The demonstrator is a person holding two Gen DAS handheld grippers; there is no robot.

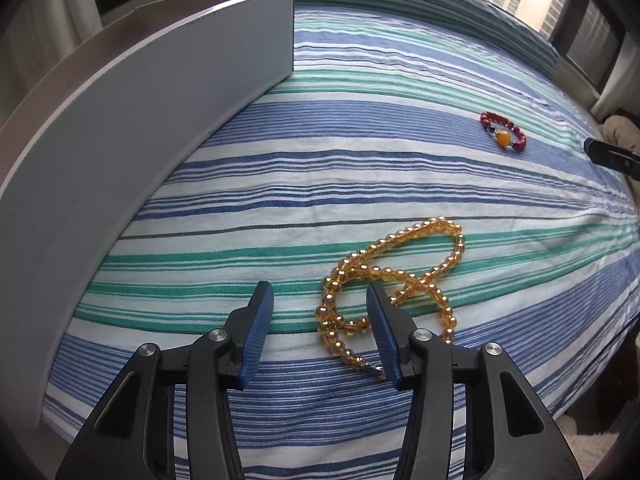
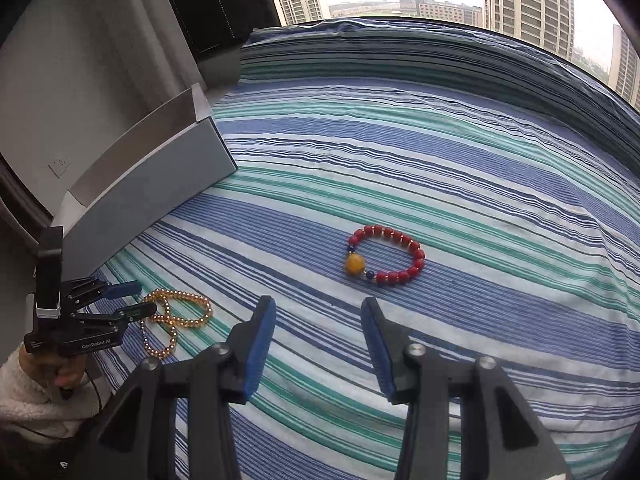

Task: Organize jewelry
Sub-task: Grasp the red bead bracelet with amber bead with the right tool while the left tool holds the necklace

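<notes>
An amber bead necklace (image 1: 400, 280) lies tangled on the striped cloth, just ahead and right of my left gripper (image 1: 320, 296), which is open and empty; the right finger overlaps the strand's near loop. The necklace also shows in the right wrist view (image 2: 176, 320), with the left gripper (image 2: 132, 300) beside it. A red bead bracelet with one orange bead (image 2: 386, 256) lies ahead of my right gripper (image 2: 318, 312), open and empty. The bracelet shows far right in the left wrist view (image 1: 504, 132). An open grey box (image 2: 160, 172) stands at the left.
The striped blue, green and white cloth (image 2: 440, 160) covers the whole surface. The box's long grey wall (image 1: 140, 120) fills the left of the left wrist view. A window with buildings lies beyond the far edge. The right gripper's tip (image 1: 612, 156) shows at the right edge.
</notes>
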